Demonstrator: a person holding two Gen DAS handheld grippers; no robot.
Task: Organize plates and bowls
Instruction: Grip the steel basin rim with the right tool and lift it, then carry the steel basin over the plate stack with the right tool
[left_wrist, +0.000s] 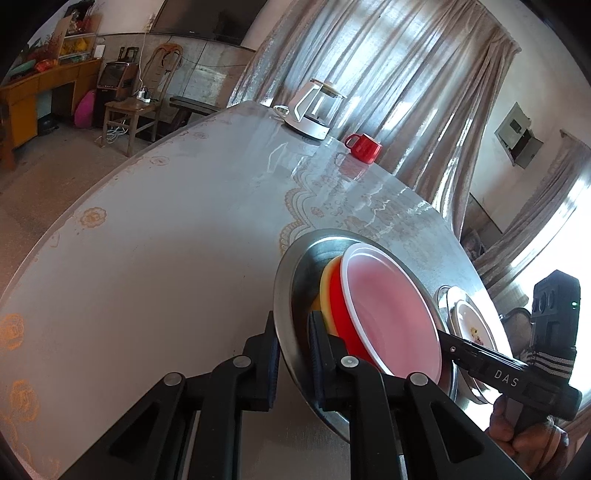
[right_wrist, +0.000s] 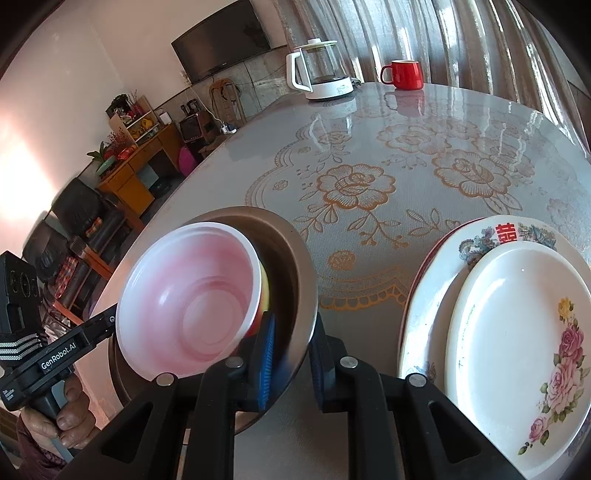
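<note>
Between the fingers of each gripper sat the rim of the steel bowl (right_wrist: 295, 258): the left gripper (left_wrist: 293, 354) pinched one side, the right gripper (right_wrist: 291, 354) the opposite side, both closed narrowly on thin metal. Nested inside lay a red bowl (left_wrist: 338, 302) with a glossy white lining over a yellow one. To do this well, keeping both grips level should stop the slick stack sliding. Right of the right gripper, glazed floral plates (right_wrist: 517, 332) rested on the desk (right_wrist: 369, 147); beyond stood a kettle (right_wrist: 321, 70) and a red mug (right_wrist: 404, 74).
</note>
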